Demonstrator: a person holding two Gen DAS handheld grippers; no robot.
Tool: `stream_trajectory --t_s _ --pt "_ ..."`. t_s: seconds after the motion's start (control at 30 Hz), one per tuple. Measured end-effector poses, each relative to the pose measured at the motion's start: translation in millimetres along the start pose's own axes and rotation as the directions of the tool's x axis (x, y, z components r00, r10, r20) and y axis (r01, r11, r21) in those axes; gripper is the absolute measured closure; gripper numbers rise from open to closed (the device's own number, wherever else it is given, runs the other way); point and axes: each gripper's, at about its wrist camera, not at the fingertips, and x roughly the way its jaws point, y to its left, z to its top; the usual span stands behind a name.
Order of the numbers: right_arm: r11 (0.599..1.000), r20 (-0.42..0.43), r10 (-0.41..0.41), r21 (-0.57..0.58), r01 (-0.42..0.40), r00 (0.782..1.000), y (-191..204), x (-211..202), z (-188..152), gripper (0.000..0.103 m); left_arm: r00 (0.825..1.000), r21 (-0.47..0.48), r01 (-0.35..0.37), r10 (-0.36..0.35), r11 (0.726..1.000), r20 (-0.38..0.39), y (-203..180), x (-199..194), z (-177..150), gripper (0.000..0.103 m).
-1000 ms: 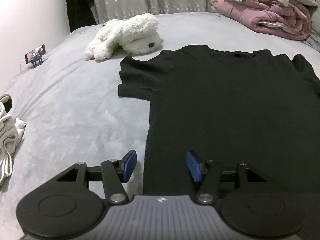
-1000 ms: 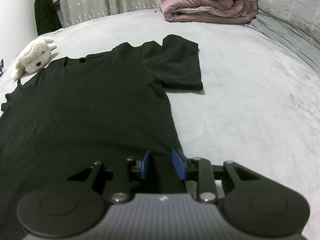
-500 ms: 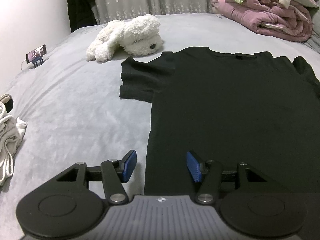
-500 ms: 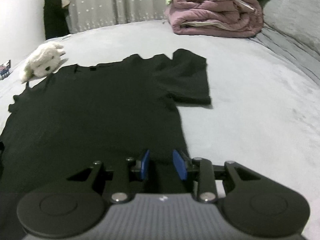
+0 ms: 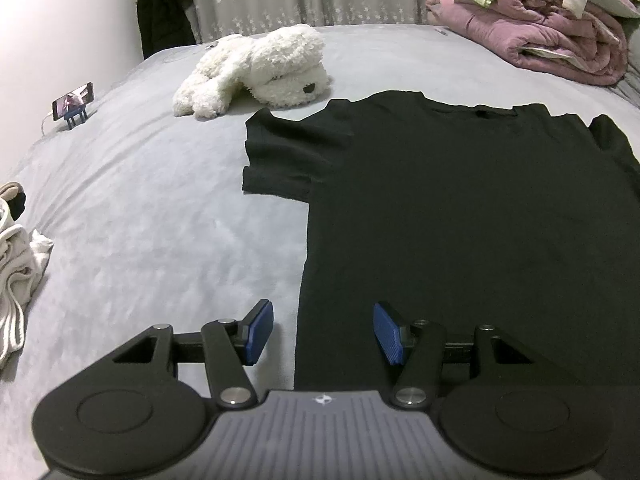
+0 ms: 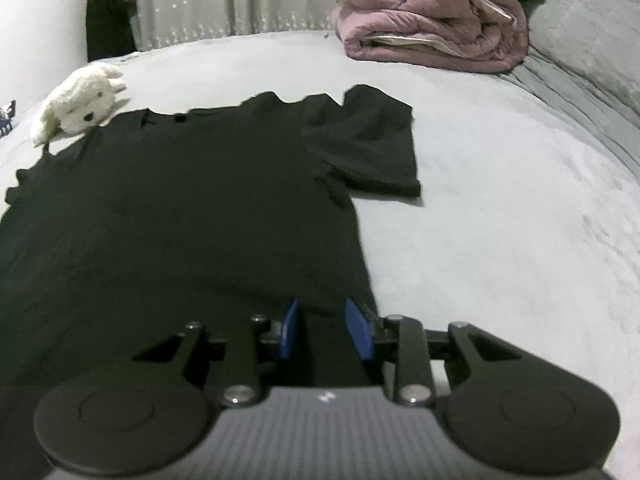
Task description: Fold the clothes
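A black T-shirt [image 5: 460, 208] lies spread flat on the grey bed [image 5: 152, 216], collar pointing away from the cameras and both short sleeves out to the sides. The left gripper [image 5: 323, 330] sits at the shirt's near left corner with its blue fingers [image 5: 259, 330] spread wide; the shirt's side edge runs between them, and nothing is pinched. The right gripper [image 6: 325, 330] is over the shirt's near right corner, its fingers [image 6: 289, 330] partly apart with black fabric showing in the gap; whether they touch the cloth cannot be told. Beyond the shirt's left sleeve lies a white plush dog [image 5: 256, 70]. Beyond the collar, toward the right, is a rolled pink quilt [image 6: 436, 32]. Far left of the shirt, a phone [image 5: 73, 100] stands on a small stand.
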Motion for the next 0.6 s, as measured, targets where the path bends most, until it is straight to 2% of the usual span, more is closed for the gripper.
stream_trajectory --t_s 0.17,0.43,0.6 --pt "0.994 -0.006 0.106 -0.005 -0.106 0.994 23.8 -5.7 -4.9 0.074 1.000 -0.015 0.015 -0.016 1.000 -0.008 1.8 -0.4 0.9 0.048" --pt "0.997 -0.009 0.078 0.014 -0.078 0.997 28.2 5.9 -1.4 0.071 0.999 -0.037 0.035 -0.036 0.999 -0.021 6.7 2.3 2.2 0.048" --pt "0.997 -0.004 0.045 0.070 -0.045 0.999 33.3 28.9 19.0 0.068 0.998 -0.052 0.049 -0.050 0.997 -0.028 10.8 4.6 3.4 0.048"
